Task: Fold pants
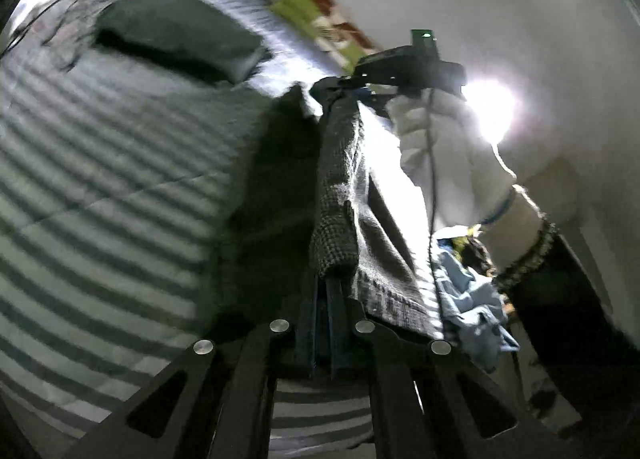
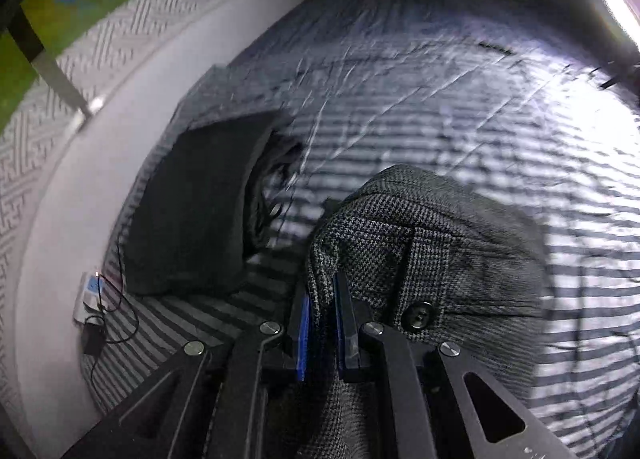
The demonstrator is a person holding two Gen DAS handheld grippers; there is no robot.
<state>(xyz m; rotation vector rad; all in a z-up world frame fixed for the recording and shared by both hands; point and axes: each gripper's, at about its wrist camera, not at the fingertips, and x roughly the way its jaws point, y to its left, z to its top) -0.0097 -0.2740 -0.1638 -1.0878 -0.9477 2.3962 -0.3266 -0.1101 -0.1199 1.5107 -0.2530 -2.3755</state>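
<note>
The grey checked pants point(image 1: 340, 179) hang stretched between my two grippers above the bed. At the bottom of the left wrist view, my left gripper point(image 1: 326, 299) is shut on one end of the cloth. At the top, a white-gloved hand point(image 1: 440, 147) holds my right gripper point(image 1: 360, 83), which grips the other end. The right wrist view shows the right gripper point(image 2: 322, 287) with its blue pads point(image 2: 304, 323) shut on the pants point(image 2: 420, 227) near the waistband. A black button point(image 2: 419, 315) sits just right of the fingers. The rest of the pants drapes down over the bed.
A striped bed cover point(image 2: 480, 119) lies below, with a dark pillow point(image 2: 192, 211) on its left. A white device with black cables point(image 2: 91, 295) lies at the bed's edge. Light blue clothes point(image 1: 468, 291) are heaped at the right, below a bright lamp point(image 1: 488, 111).
</note>
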